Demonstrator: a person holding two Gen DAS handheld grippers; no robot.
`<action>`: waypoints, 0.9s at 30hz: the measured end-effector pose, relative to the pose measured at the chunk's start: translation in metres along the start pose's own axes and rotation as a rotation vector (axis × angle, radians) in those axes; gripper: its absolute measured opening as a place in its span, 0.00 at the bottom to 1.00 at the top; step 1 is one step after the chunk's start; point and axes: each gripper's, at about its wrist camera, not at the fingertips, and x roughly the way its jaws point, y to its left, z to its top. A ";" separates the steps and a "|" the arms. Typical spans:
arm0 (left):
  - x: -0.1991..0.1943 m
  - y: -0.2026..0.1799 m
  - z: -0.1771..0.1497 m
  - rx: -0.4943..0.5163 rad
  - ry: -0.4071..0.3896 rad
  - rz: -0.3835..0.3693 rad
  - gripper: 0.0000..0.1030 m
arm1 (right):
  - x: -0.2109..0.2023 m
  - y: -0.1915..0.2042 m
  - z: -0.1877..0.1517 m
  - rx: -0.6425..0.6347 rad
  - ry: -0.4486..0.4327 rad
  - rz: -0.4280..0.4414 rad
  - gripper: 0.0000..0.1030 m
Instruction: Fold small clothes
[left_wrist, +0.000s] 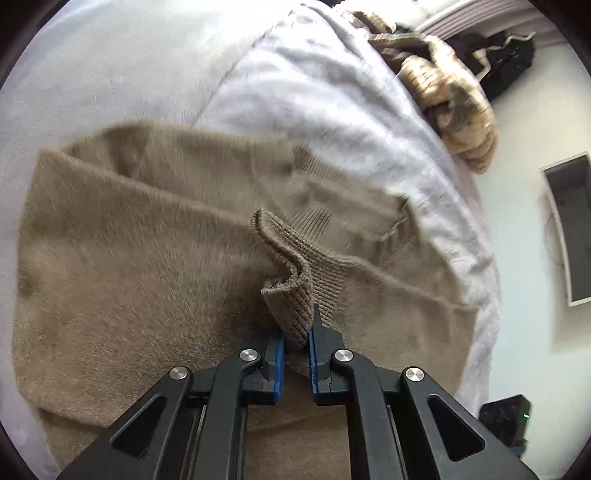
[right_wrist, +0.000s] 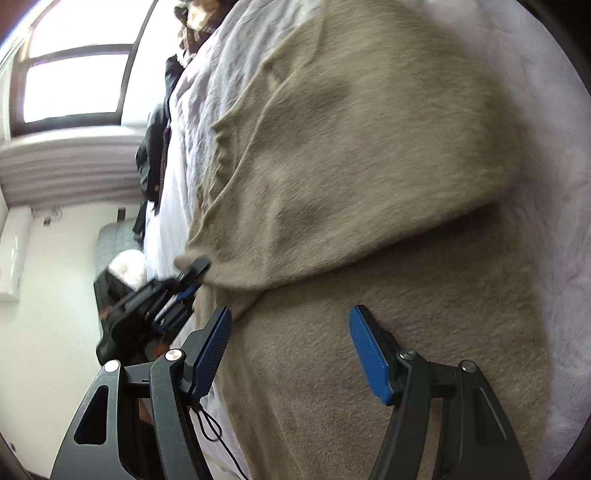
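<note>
I have the left gripper (left_wrist: 295, 341) pressed together on the ribbed cuff (left_wrist: 291, 295) of the soft brown fuzzy knit sweater (left_wrist: 147, 258), which lies spread across the pale lilac bedsheet (left_wrist: 332, 110), with one sleeve already laid over the body. Only a narrow bite of the rib sits between the blue pads (left_wrist: 279, 354), and the cuff curls over just beyond them, so my first worry is that a quick pull will slide the knit out and drop the sleeve in a heap. My right gripper (right_wrist: 291, 354) hangs over the near part of the sweater with its jaws spread and nothing between them; in its view the other claw shows at the left edge of the garment, close to the side of the bed. If I drag the cuff that way, the sleeve may slip off the mattress. If I lift it without the free claw pinning the body, the whole loose knit could ride along and undo the fold. The heap of striped tan clothes (left_wrist: 454, 110) at the far edge lies well apart, so I see little risk of snagging it.
</note>
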 end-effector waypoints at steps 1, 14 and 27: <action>-0.009 -0.002 0.001 0.016 -0.027 -0.007 0.11 | -0.004 -0.004 0.002 0.016 -0.019 0.004 0.68; -0.047 0.015 -0.003 0.047 -0.075 0.026 0.11 | -0.058 -0.018 0.054 0.126 -0.279 0.071 0.27; -0.016 0.039 -0.019 0.034 0.007 0.109 0.11 | -0.075 -0.044 0.050 0.047 -0.197 -0.072 0.71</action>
